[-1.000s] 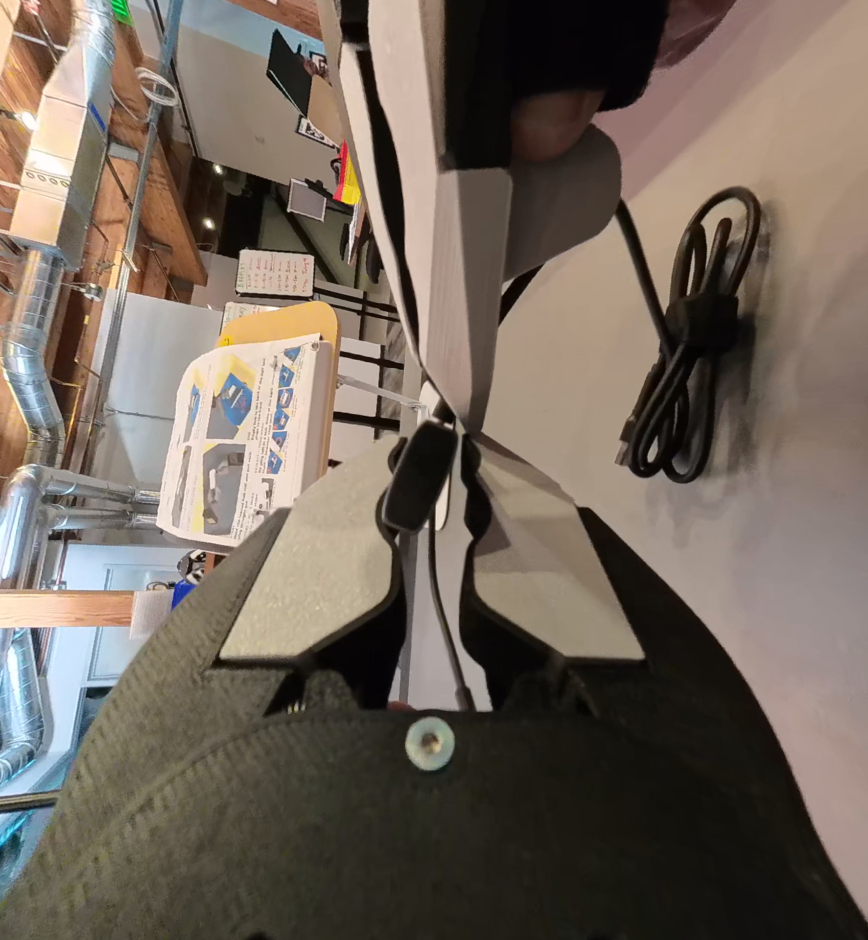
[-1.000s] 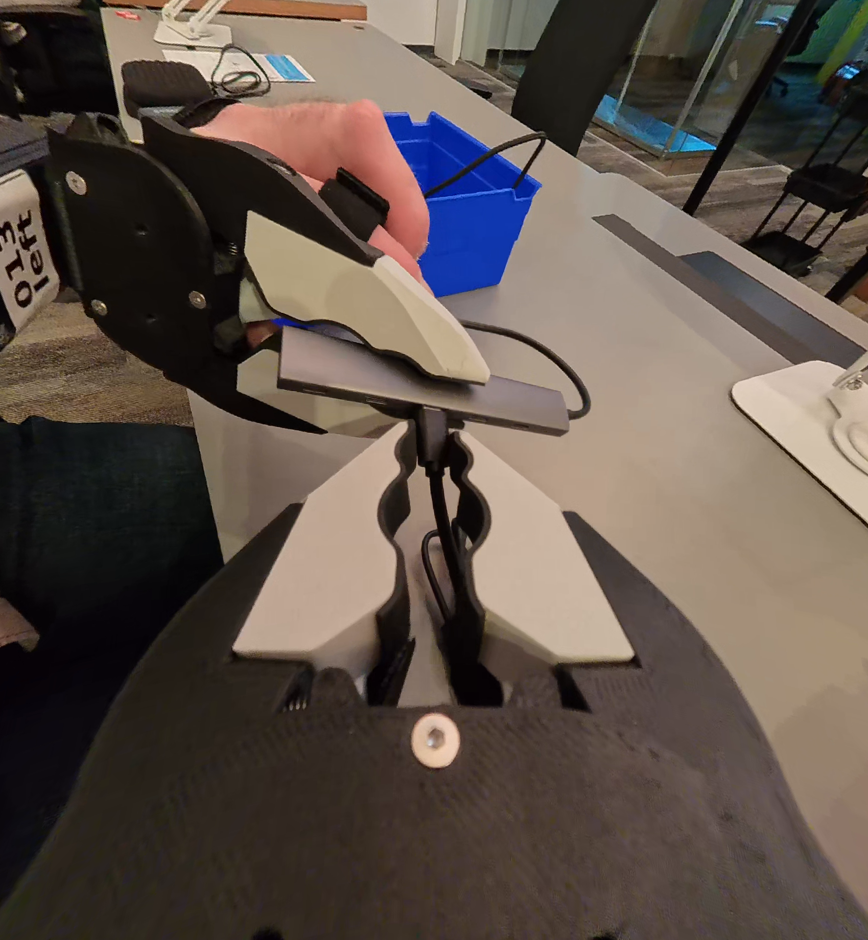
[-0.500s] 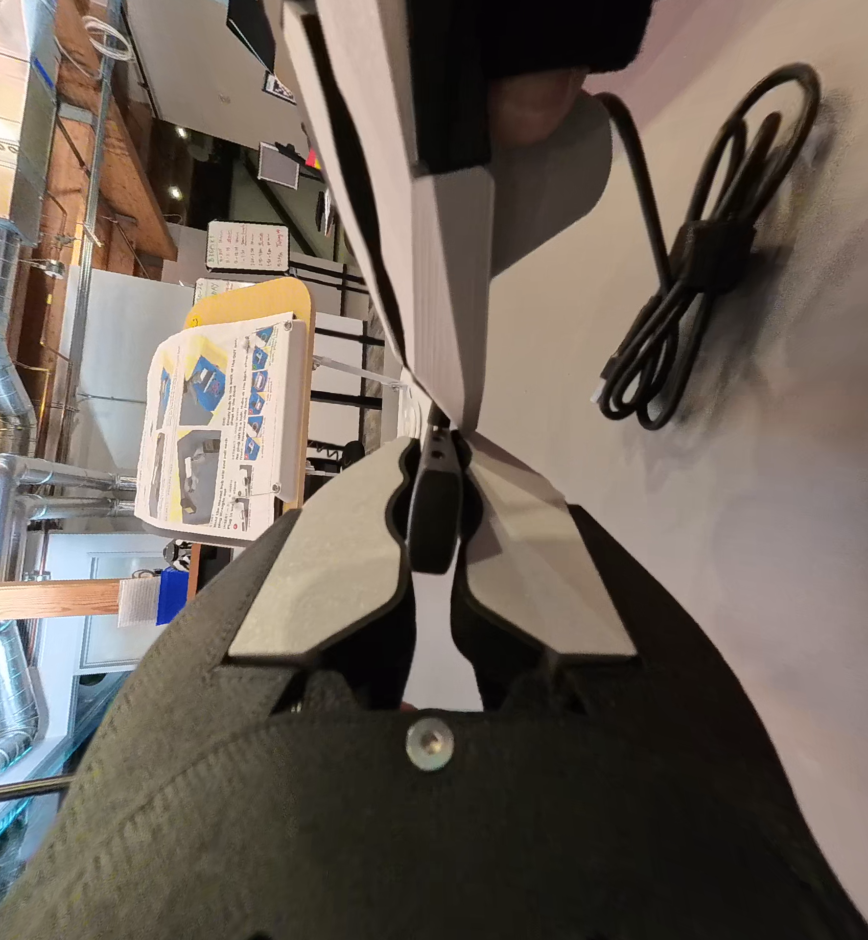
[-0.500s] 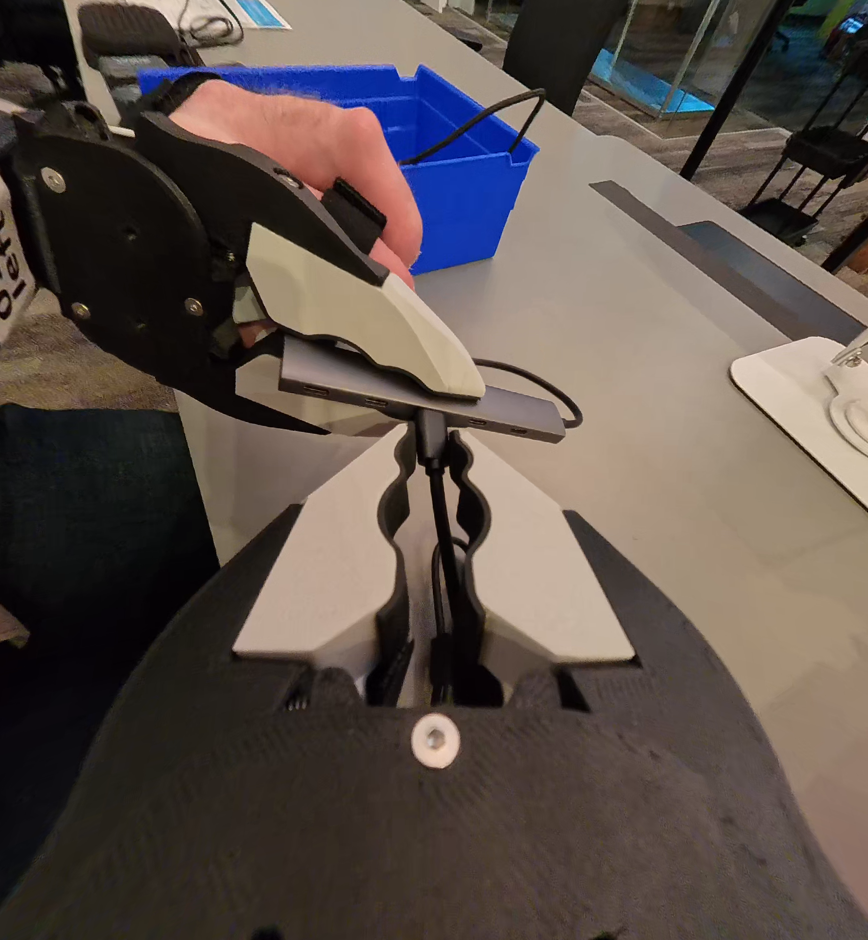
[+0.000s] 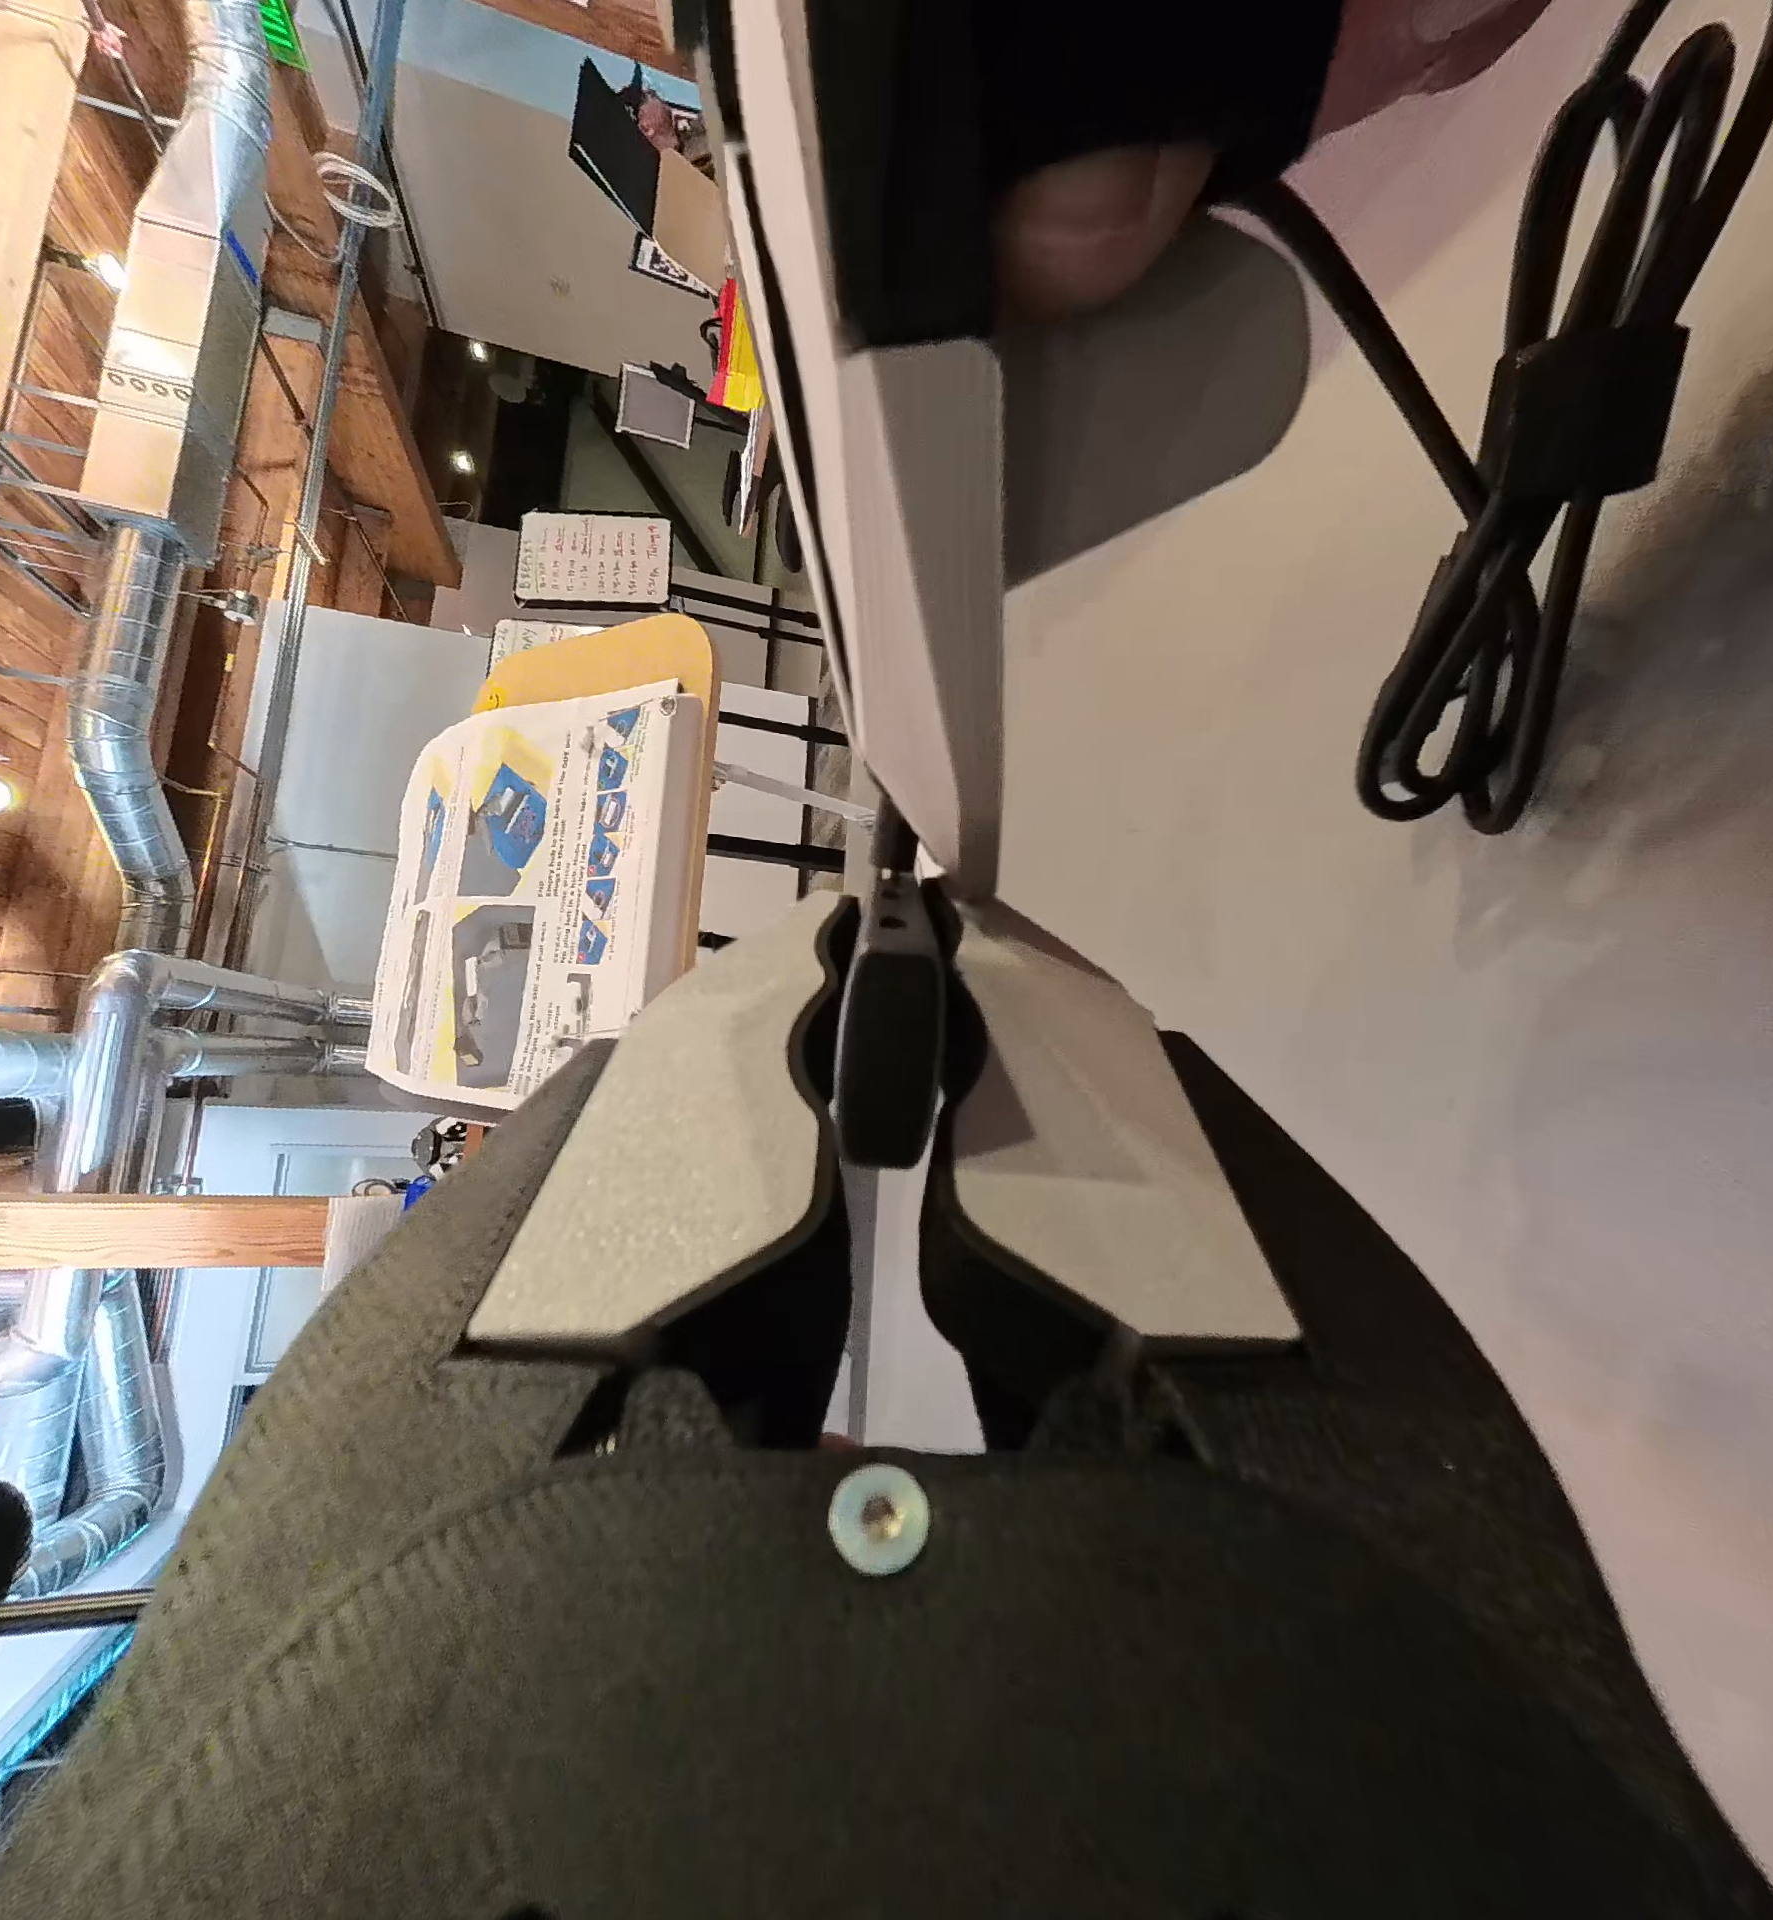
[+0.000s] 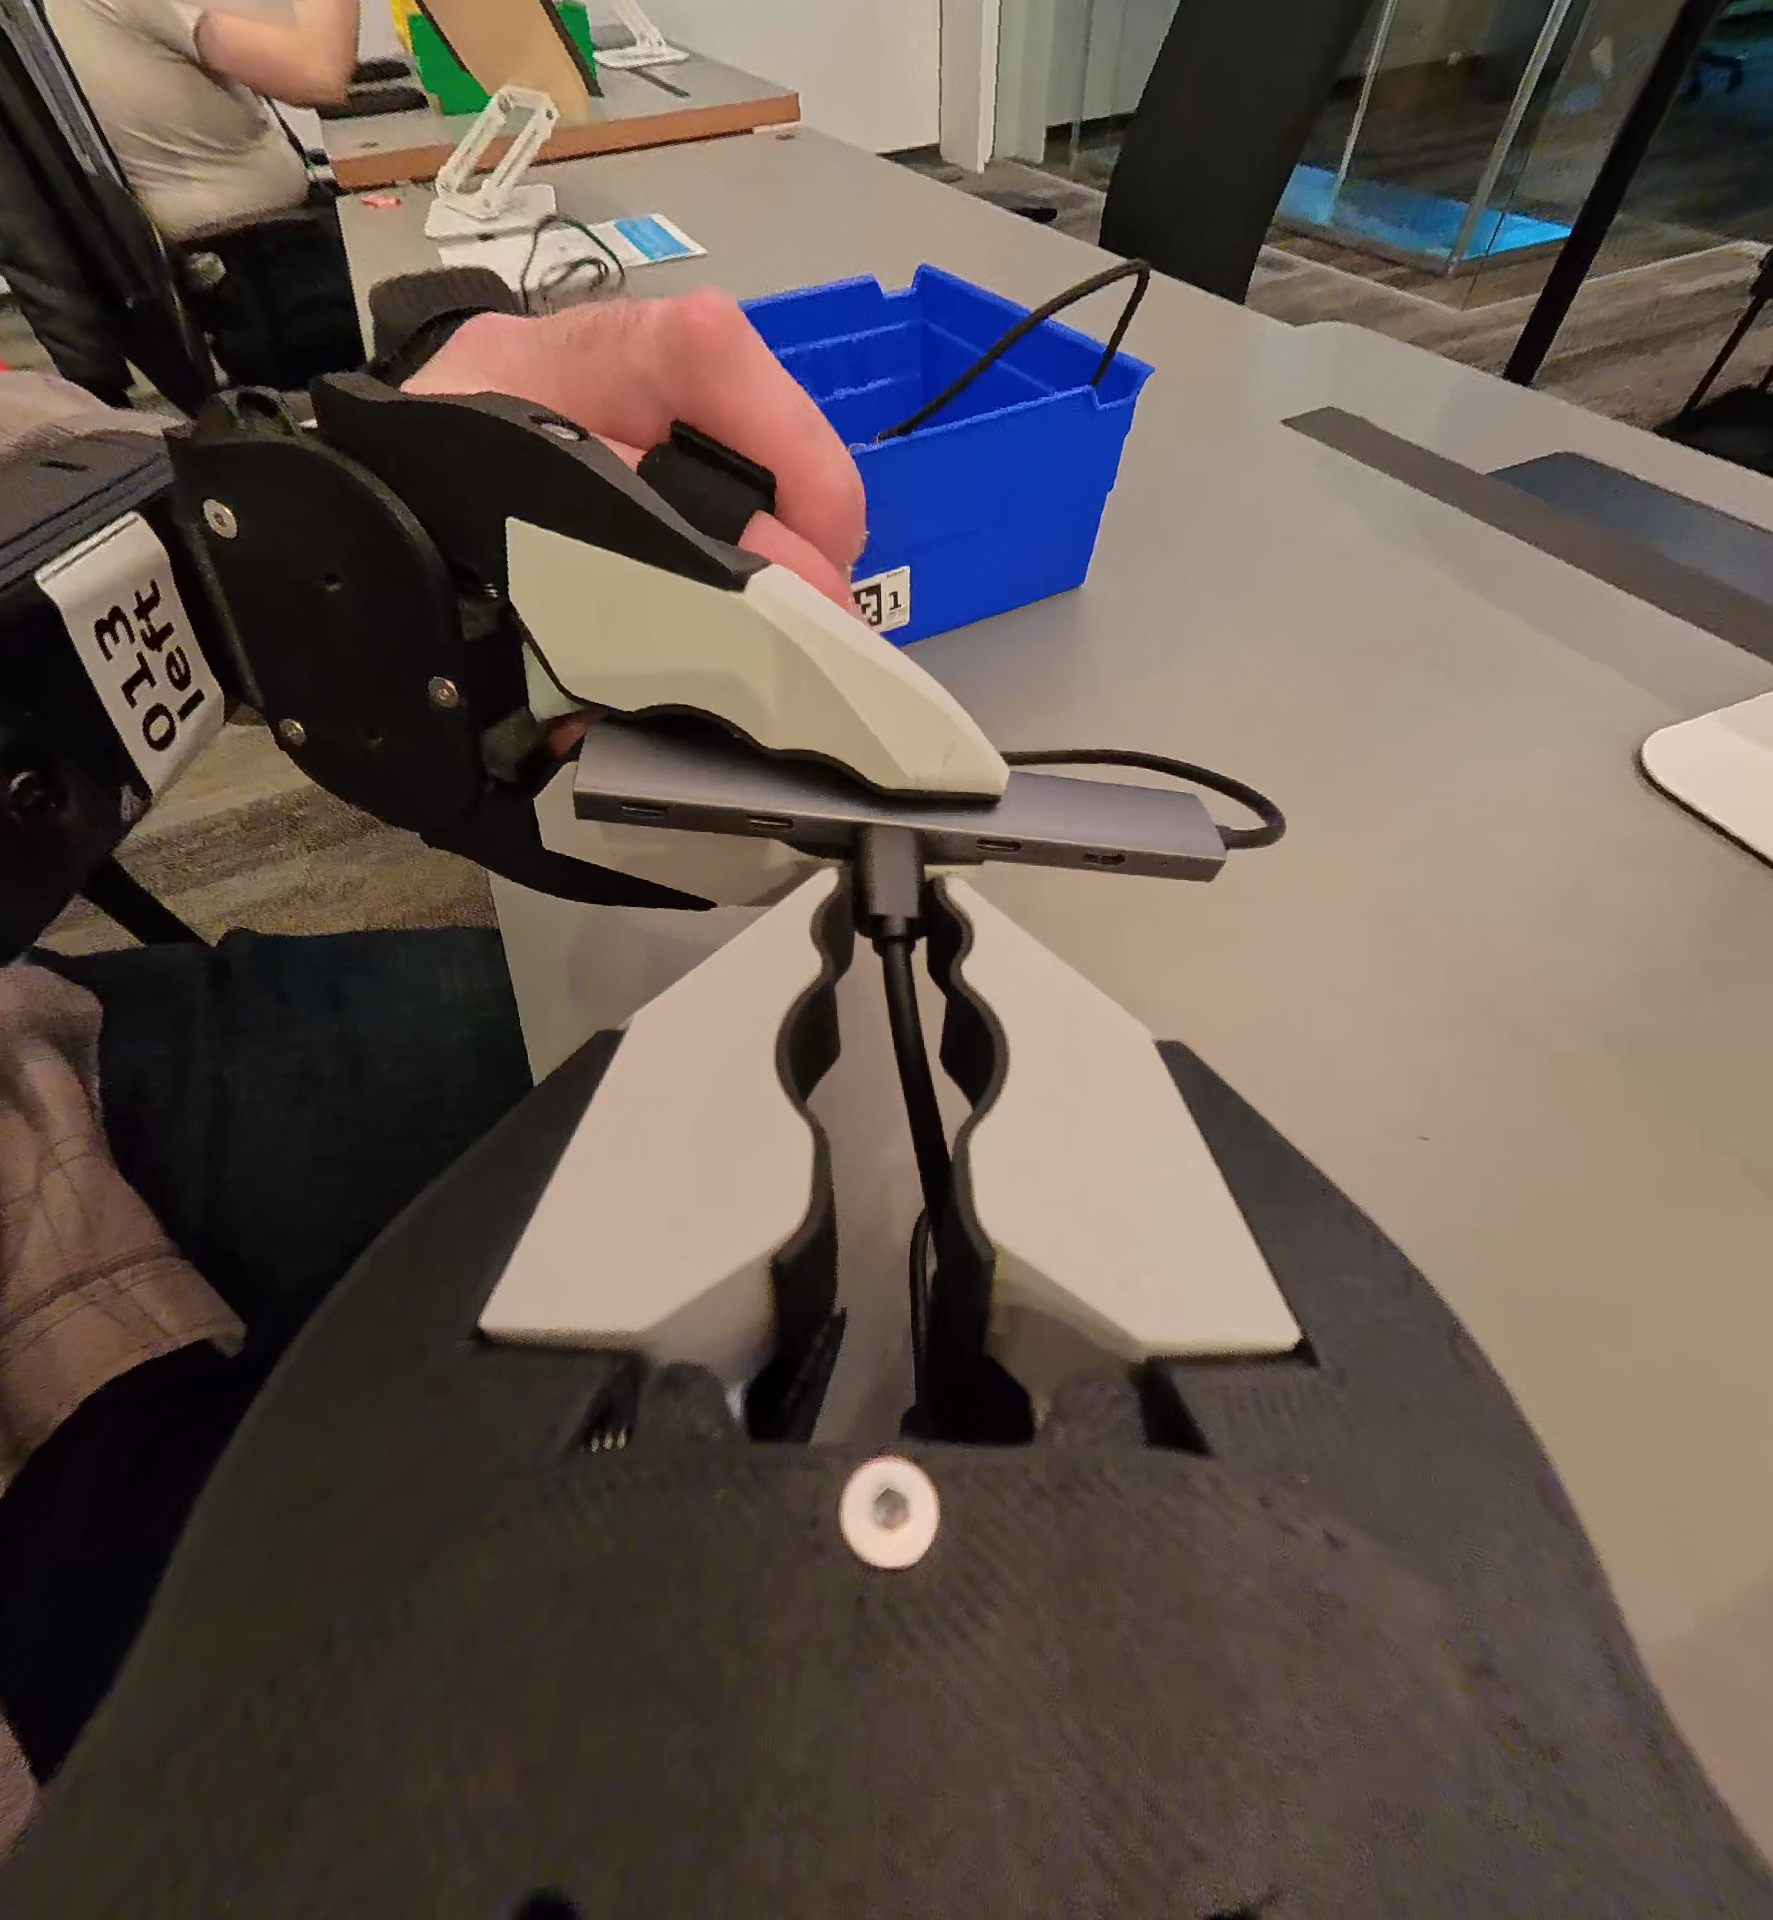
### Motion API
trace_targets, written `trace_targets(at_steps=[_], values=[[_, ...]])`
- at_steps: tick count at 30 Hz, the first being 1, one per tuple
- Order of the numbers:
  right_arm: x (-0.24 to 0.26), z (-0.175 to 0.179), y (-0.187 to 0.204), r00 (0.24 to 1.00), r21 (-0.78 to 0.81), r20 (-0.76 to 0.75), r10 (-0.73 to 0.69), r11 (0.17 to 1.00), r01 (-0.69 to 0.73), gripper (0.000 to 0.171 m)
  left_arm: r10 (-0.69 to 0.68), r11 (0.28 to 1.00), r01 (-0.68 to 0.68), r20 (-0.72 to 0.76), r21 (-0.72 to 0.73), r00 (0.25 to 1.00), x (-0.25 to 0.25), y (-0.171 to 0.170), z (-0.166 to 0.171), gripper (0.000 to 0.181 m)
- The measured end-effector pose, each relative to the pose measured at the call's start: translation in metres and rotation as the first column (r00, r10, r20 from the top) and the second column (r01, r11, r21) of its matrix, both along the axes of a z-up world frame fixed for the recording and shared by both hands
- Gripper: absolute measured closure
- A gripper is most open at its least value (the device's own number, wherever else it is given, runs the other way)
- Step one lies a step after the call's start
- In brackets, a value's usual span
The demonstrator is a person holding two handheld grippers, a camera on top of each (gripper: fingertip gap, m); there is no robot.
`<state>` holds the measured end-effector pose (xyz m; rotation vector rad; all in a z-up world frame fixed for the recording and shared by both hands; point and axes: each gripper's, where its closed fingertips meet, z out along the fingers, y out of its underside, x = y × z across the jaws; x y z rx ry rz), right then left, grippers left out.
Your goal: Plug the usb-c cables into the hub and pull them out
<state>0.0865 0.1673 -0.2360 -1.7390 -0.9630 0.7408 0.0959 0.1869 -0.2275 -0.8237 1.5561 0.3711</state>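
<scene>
My left gripper (image 5: 887, 914) is shut on the flat grey hub (image 6: 1090, 821), which I hold level above the table's near edge. In the left wrist view the hub (image 5: 887, 1039) shows end-on between my fingers. My right gripper (image 6: 887, 899) is shut on the black USB-C plug (image 6: 887, 857), which sits in a port on the hub's near side. Its cable (image 6: 918, 1091) runs back between my fingers. The right gripper's fingers (image 5: 923, 623) meet the hub from above in the left wrist view. The hub's own lead (image 6: 1246, 816) curls off its far end.
A coiled, strapped black cable (image 5: 1547, 468) lies on the grey table (image 6: 1381, 1039). A blue bin (image 6: 996, 488) with a cable in it stands behind the hub. A white pad (image 6: 1755, 769) is at the right. A person sits at a far desk. Less than 4 cm separates the two grippers' tips.
Both grippers have shifted a little together, and the views have swung. The plug has stayed in the hub and both grips have held.
</scene>
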Motion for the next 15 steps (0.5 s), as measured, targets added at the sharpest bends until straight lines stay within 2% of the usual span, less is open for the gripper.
trace_targets(at_steps=[6, 15], values=[[-0.001, 0.008, -0.002, 0.996, -0.025, -0.082, 0.016, 1.000, -0.018, 0.158, 0.000, 1.000, 0.000, 0.004, 0.008, 1.000, 0.000, -0.001, 0.003, 0.171], [-0.001, 0.010, 0.000, 0.995, -0.044, -0.102, -0.002, 0.999, -0.003, 0.161, 0.005, 1.000, -0.005, 0.014, -0.009, 1.000, 0.000, 0.000, 0.005, 0.171]])
